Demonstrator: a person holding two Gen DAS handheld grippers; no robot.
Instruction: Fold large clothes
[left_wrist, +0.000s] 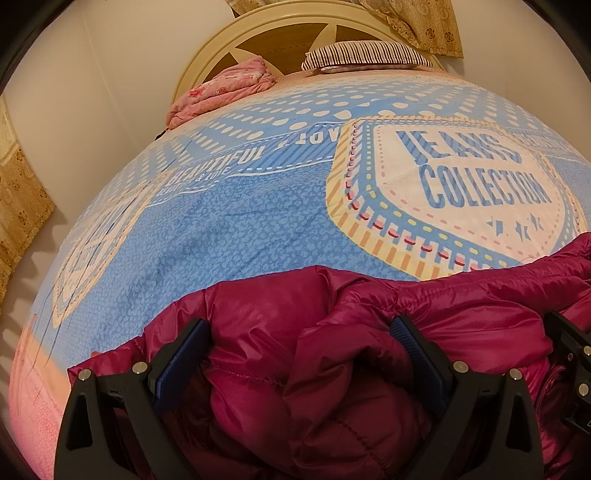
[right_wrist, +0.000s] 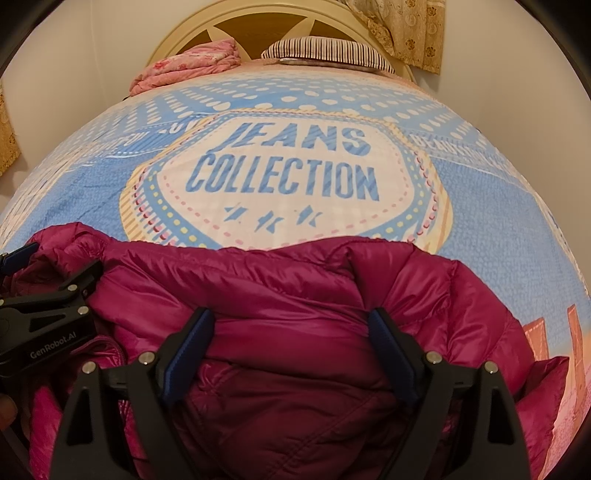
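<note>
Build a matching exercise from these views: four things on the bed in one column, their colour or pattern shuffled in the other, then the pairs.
1. puffer jacket
2. pillow
3. bundled blanket
4. bedspread

A. dark and light stripes
B. blue with white dots and lettering
C. glossy magenta
D. pink floral

Pairs: 1-C, 2-A, 3-D, 4-B

Both grippers are matte black plastic. The left gripper (left_wrist: 301, 354) has two wedge-shaped fingers (left_wrist: 177, 354) lined with ribbed blue pads (left_wrist: 400, 332), and round silver screws behind the fingers. The right gripper (right_wrist: 291, 343) looks alike; seen from it, the left body reads "GenRobot.AI" in white.
</note>
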